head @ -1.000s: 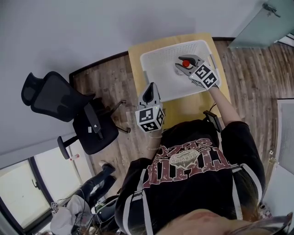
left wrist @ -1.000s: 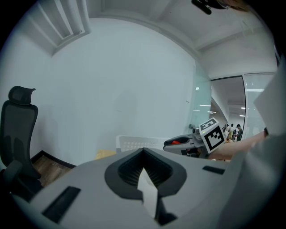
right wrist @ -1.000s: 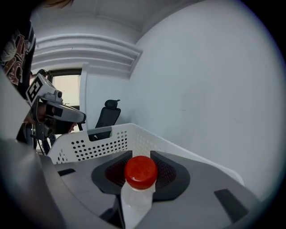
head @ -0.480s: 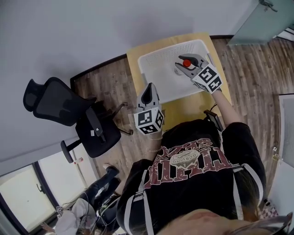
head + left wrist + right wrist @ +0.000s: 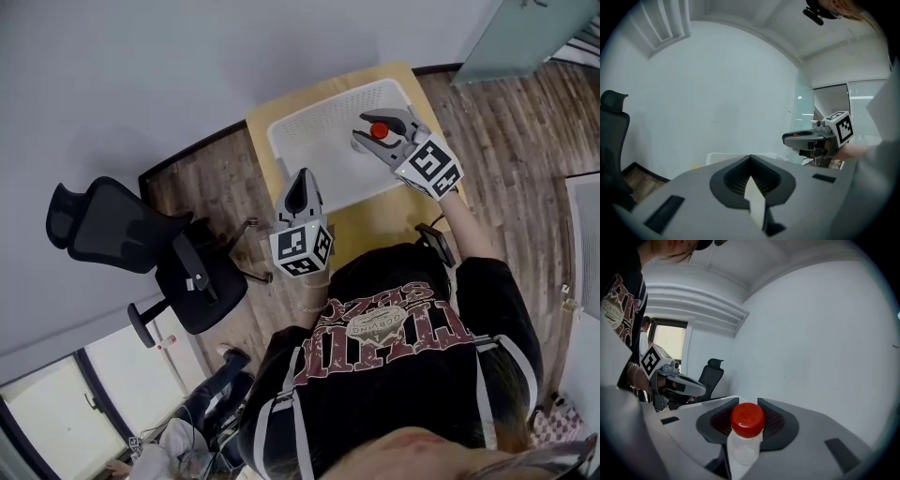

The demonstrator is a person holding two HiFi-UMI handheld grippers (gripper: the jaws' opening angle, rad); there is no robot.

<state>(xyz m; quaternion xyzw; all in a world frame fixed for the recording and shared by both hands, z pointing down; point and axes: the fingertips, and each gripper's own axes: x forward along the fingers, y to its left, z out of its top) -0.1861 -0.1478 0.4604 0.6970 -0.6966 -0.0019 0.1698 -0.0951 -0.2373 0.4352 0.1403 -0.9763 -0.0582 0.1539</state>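
Right claw is clamped on a small clear bottle just under its red cap — that neck grip looks like it's what keeps it upright, held over the white basket on the yellow surface. Left claw is closed on nothing, hanging beside the basket's near corner. No label I can read on the bottle — the only print is the square markers on the cubes.

Red cap, clear bottle; white perforated basket; black chair.
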